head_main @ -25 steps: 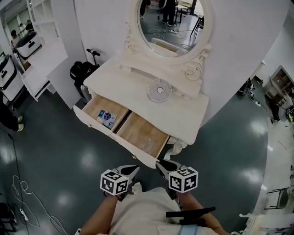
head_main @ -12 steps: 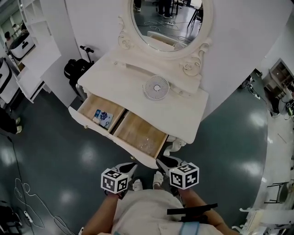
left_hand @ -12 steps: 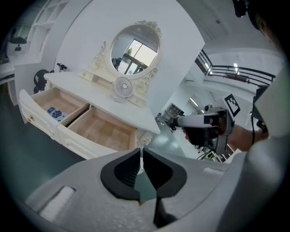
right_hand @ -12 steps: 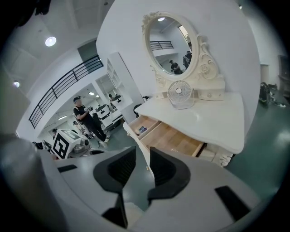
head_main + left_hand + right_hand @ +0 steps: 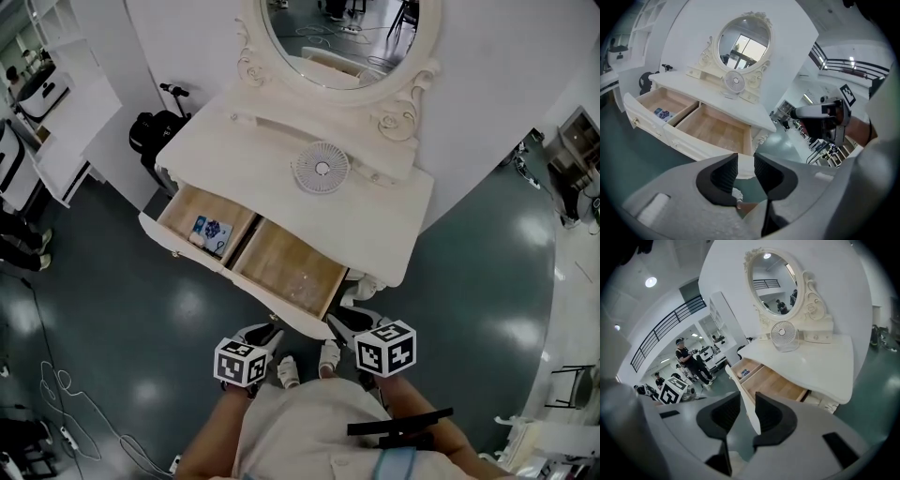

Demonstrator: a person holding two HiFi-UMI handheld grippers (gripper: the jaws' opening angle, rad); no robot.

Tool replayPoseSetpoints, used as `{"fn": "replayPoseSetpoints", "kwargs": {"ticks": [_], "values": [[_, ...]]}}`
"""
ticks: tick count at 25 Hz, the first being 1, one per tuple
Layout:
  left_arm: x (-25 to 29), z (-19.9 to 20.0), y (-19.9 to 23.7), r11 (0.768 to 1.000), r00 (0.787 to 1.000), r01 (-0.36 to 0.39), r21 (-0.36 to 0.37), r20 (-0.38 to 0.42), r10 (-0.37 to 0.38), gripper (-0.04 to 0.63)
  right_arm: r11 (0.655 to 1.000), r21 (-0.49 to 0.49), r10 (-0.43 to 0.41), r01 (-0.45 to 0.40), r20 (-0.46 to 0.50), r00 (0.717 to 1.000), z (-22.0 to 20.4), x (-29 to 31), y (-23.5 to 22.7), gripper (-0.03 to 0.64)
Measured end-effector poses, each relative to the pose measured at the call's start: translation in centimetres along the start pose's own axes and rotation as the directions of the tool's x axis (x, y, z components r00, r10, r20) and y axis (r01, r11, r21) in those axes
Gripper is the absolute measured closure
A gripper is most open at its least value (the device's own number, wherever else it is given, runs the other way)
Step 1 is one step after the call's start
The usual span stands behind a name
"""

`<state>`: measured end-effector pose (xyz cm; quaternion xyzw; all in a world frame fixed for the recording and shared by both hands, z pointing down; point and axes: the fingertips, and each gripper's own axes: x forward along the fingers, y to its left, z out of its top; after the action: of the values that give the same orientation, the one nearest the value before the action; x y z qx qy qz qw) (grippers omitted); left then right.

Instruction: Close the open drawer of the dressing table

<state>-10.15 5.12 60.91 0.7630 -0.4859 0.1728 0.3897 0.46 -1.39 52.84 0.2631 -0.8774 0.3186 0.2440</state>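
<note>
Drawer of white dressing table hangs out, wood-lined, 2 compartments. Vs earlier: L gripper jaws just parted, empty; R gripper jaws apart, empty; both nearer drawer.

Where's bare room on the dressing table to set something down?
Tabletop: bare left of the fan and along the front right edge. Open drawer: right compartment is almost bare wood, maybe something clear near its front. Crowded: left compartment holds a blue packet; the fan sits close under the mirror base.
</note>
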Motion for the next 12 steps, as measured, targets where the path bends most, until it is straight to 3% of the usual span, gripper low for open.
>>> {"fn": "replayPoseSetpoints", "kwargs": {"ticks": [7,12], "values": [[1.7,-1.7,2.6,0.998,0.994,-0.061,0.023,-0.086,0.063,0.455,1.0,0.017,0.001,-0.001,-0.01,1.0,0.1,0.5,-0.8,0.511],[2.9,-2.4,3.4,0.998,0.989,-0.061,0.033,-0.13,0.065,0.445,1.0,0.017,-0.006,0.007,-0.032,0.999,0.0,0.6,-1.3,0.512]]}}
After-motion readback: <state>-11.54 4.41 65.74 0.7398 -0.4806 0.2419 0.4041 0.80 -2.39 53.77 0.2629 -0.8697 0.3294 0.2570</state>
